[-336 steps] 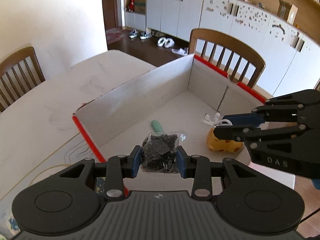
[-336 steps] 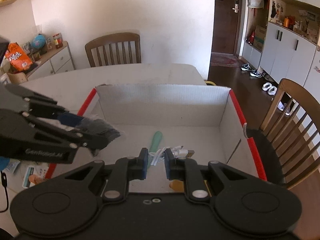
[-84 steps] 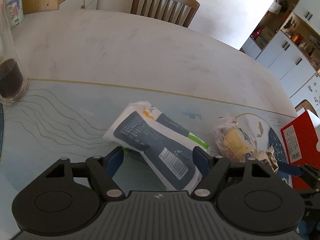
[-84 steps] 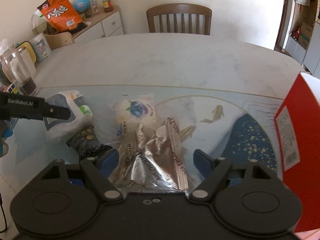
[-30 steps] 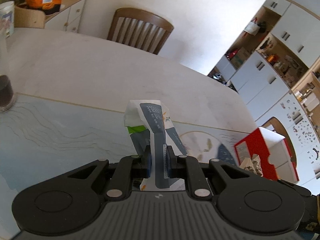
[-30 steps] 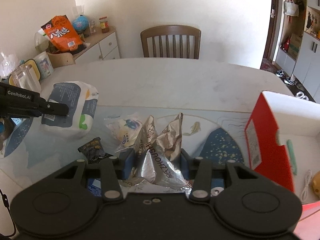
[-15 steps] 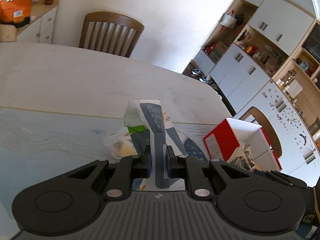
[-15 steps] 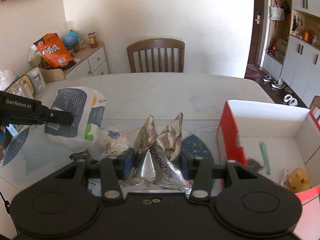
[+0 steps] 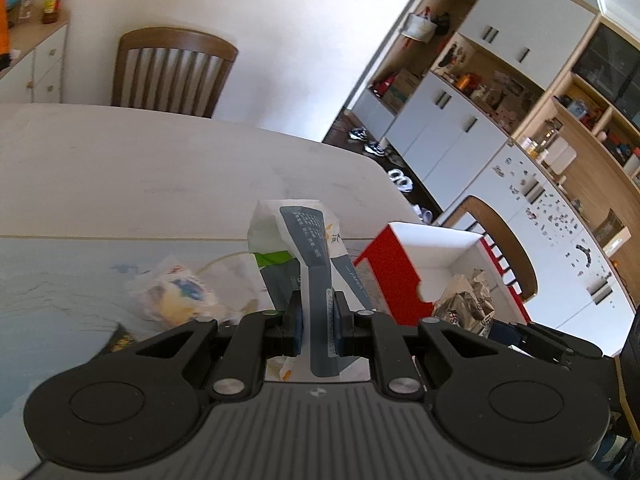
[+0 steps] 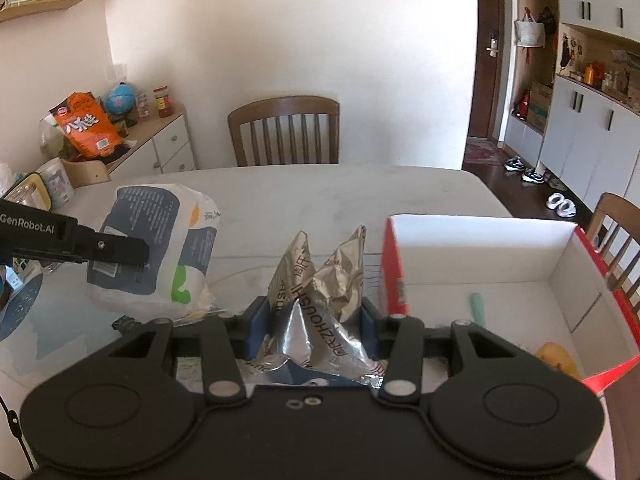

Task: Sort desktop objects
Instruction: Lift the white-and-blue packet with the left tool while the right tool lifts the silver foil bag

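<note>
My left gripper (image 9: 317, 322) is shut on a white and grey-blue tissue pack (image 9: 298, 248), held in the air above the table; from the right wrist view the same pack (image 10: 160, 248) hangs at left with the left gripper (image 10: 138, 254) clamped on it. My right gripper (image 10: 312, 326) is shut on a crumpled silver foil packet (image 10: 324, 292), lifted beside the red cardboard box (image 10: 394, 268). In the left wrist view the foil packet (image 9: 464, 304) shows over the box (image 9: 394, 272). Inside the box lie a green stick (image 10: 478, 310) and a yellow toy (image 10: 558, 358).
A clear bag with a yellow and blue snack (image 9: 178, 296) and a small dark packet (image 10: 126, 324) lie on the patterned table mat (image 9: 60, 280). Wooden chairs (image 10: 286, 132) stand at the far side and beside the box (image 9: 508, 248). A sideboard with an orange bag (image 10: 86, 124) stands at left.
Both grippers have risen and swung right toward the red box, carrying the tissue pack and the foil packet. The box interior has come further into view.
</note>
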